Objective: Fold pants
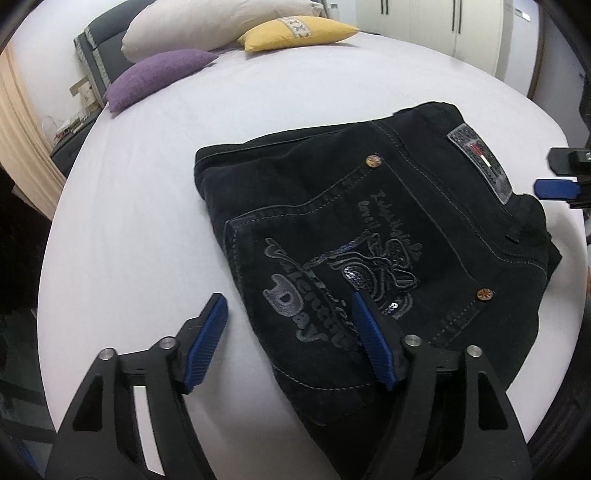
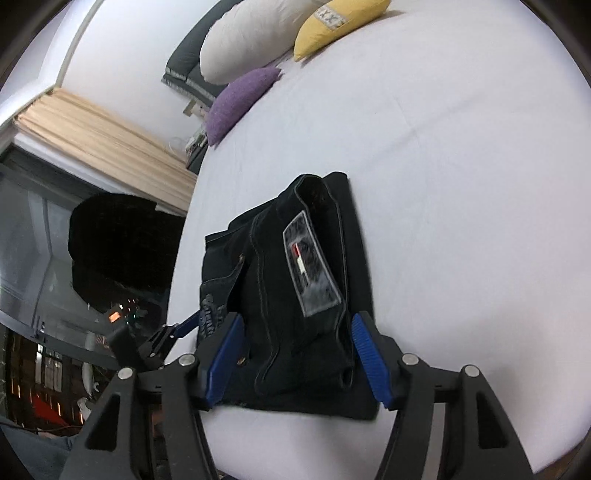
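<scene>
Black pants (image 1: 376, 229) lie folded into a compact stack on the white bed (image 1: 155, 192), back pocket with embroidery and a waistband label facing up. My left gripper (image 1: 288, 310) is open and empty, hovering over the stack's near left edge. My right gripper (image 2: 297, 325) is open and empty, its fingers spread on either side of the waistband end of the pants (image 2: 291, 266). The right gripper's blue fingertips (image 1: 554, 188) show at the right edge of the left wrist view. The left gripper's fingertips (image 2: 184, 326) show beyond the pants in the right wrist view.
Purple (image 1: 159, 77), white (image 1: 218, 26) and yellow (image 1: 295, 33) pillows lie at the head of the bed. A beige curtain (image 2: 99, 140) and a window are to the left. White wardrobe doors (image 1: 443, 22) stand beyond the bed.
</scene>
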`<state>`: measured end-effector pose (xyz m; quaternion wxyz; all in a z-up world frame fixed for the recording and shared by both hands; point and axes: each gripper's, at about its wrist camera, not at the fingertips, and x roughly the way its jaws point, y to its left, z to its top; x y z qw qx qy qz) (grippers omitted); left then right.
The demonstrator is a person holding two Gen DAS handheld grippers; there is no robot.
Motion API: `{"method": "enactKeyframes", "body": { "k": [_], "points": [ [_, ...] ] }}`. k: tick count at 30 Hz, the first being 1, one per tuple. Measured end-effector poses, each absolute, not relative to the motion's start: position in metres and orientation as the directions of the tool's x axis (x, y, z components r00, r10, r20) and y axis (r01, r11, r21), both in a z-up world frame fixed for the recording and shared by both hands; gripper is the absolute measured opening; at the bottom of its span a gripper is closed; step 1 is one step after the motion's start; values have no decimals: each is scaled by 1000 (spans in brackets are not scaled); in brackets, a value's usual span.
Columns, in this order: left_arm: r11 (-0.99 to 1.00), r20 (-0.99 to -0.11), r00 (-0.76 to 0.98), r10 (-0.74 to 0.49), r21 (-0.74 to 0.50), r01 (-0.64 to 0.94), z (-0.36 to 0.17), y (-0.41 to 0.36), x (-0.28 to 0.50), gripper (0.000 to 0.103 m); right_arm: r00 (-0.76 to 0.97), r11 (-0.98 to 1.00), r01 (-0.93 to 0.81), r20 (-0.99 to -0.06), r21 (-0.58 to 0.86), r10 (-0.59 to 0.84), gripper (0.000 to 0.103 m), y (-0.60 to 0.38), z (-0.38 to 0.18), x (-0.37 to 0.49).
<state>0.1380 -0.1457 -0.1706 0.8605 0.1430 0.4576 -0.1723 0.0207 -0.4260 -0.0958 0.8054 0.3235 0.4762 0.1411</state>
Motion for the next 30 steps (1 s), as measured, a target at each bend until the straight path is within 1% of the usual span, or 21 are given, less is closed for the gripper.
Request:
{"method": "enactKeyframes", "body": {
  "k": [1, 6, 13, 17, 18, 19, 20, 24, 26, 27, 30],
  "points": [
    [902, -838, 519, -166, 84, 424, -170, -144, 139, 76, 496, 751, 80, -680, 655, 540, 66, -425, -99, 26],
    [905, -850, 500, -167, 69, 420, -169, -142, 146, 80, 435, 760, 87, -711, 643, 552, 66, -417, -121, 55],
    [908, -854, 494, -166, 64, 414, -169, -141, 151, 81, 450, 764, 93, -711, 639, 540, 65, -424, -121, 66],
    [912, -856, 488, -170, 52, 408, -168, -139, 155, 83, 460, 778, 123, -730, 616, 505, 66, -435, -121, 67],
    [915, -857, 484, -175, 40, 401, -166, -137, 156, 84, 455, 779, 132, -736, 613, 501, 66, -437, -122, 67],
    [919, -859, 480, -177, 30, 393, -165, -135, 158, 89, 448, 780, 140, -742, 609, 499, 66, -438, -124, 68],
    [922, -862, 472, -185, 14, 387, -163, -133, 159, 93, 435, 775, 144, -742, 616, 509, 66, -440, -129, 68],
    [929, -868, 432, -244, -81, 362, -155, -117, 164, 93, 410, 754, 110, -721, 647, 559, 69, -433, -136, 68],
    [933, -871, 412, -269, -131, 334, -154, -107, 169, 93, 407, 744, 92, -707, 661, 578, 77, -428, -136, 69],
    [935, -873, 398, -283, -158, 318, -156, -103, 172, 93, 406, 739, 92, -702, 668, 585, 78, -427, -137, 69],
    [928, -878, 338, -340, -254, 273, -163, -91, 181, 94, 394, 724, 87, -691, 684, 606, 79, -426, -140, 73]
  ]
}}
